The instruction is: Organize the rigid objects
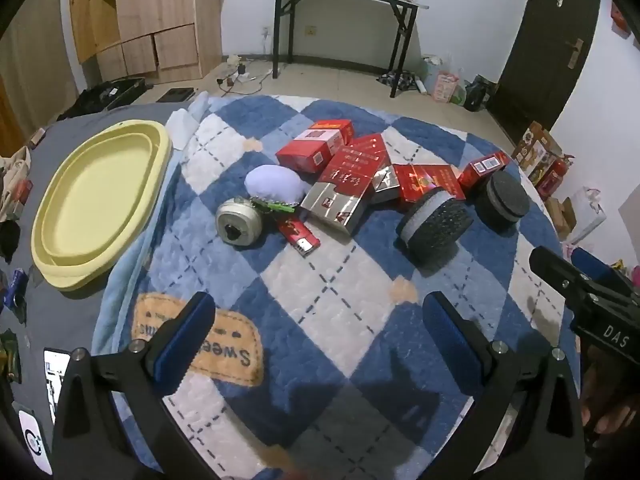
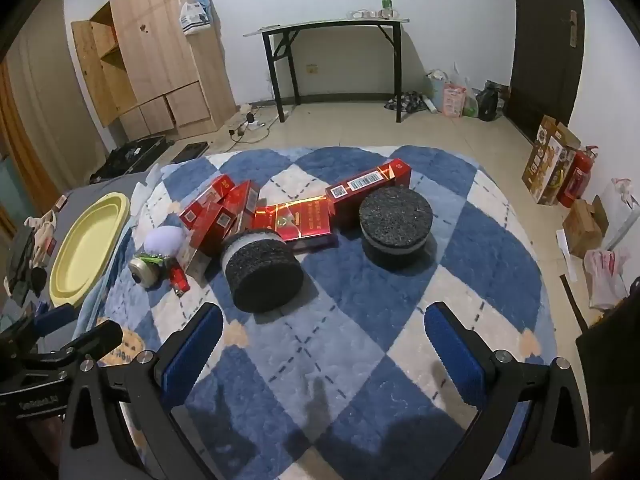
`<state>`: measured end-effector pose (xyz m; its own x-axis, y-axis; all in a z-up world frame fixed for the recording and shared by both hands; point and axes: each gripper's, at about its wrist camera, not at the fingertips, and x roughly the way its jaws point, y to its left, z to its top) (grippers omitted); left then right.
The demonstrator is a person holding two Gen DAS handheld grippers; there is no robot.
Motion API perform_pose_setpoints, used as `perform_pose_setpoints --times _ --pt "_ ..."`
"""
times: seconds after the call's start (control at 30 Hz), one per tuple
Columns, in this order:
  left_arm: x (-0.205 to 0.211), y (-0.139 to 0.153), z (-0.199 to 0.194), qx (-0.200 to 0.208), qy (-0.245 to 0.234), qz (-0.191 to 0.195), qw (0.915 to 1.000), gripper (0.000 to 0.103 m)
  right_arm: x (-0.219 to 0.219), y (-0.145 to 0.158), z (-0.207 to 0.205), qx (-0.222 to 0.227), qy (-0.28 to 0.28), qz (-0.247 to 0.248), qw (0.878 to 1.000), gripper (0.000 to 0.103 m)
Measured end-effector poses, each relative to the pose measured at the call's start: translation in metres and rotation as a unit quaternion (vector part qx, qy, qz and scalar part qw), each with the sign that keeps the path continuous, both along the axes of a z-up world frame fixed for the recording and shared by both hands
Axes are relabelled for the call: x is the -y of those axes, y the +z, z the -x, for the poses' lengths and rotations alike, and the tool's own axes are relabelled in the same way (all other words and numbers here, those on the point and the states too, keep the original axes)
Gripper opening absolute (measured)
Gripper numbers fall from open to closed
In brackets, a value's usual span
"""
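Several red cigarette boxes (image 1: 352, 168) (image 2: 296, 220) lie jumbled on a blue and white checked blanket (image 1: 320, 280) (image 2: 360, 340). Among them are two black round sponge pucks (image 1: 434, 226) (image 2: 262, 270), the second one (image 1: 502, 198) (image 2: 394, 222) farther right. A silver tape roll (image 1: 239, 220) (image 2: 145, 270), a pale lilac cushion (image 1: 276, 186) (image 2: 165, 240) and a red lighter (image 1: 299, 236) (image 2: 179, 278) sit at the left of the pile. An empty yellow oval tray (image 1: 100, 204) (image 2: 90, 240) lies left of the blanket. My left gripper (image 1: 320, 332) and right gripper (image 2: 324, 336) both hover open near the blanket's front, holding nothing.
The right gripper's black body (image 1: 588, 300) shows at the left wrist view's right edge. Clutter lines the bed's left side (image 1: 12, 208). Beyond the bed are a wooden wardrobe (image 2: 160, 52), a black-legged table (image 2: 332, 48), a dark door (image 2: 548, 40), boxes and a fire extinguisher (image 2: 576, 178).
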<state>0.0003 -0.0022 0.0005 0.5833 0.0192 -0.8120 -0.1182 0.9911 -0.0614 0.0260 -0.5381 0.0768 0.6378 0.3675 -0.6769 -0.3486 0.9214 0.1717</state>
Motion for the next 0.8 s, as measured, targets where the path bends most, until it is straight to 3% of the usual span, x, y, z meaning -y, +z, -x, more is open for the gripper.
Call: perform_pose_setpoints --times 0.03,0.07,0.8 --pt "0.002 0.000 0.000 0.003 -0.003 -0.003 1.0000 0.103 0.000 0.000 0.000 0.000 0.001 -0.001 1.000 0.103" --pt "-0.001 0.000 0.001 0.003 0.006 0.021 0.9998 0.103 0.001 0.001 0.000 0.002 0.000 -0.003 1.000 0.103" --pt "-0.006 -0.009 0.004 -0.014 0.011 0.014 0.9997 0.103 0.003 -0.004 -0.004 -0.015 -0.001 -0.004 1.000 0.103"
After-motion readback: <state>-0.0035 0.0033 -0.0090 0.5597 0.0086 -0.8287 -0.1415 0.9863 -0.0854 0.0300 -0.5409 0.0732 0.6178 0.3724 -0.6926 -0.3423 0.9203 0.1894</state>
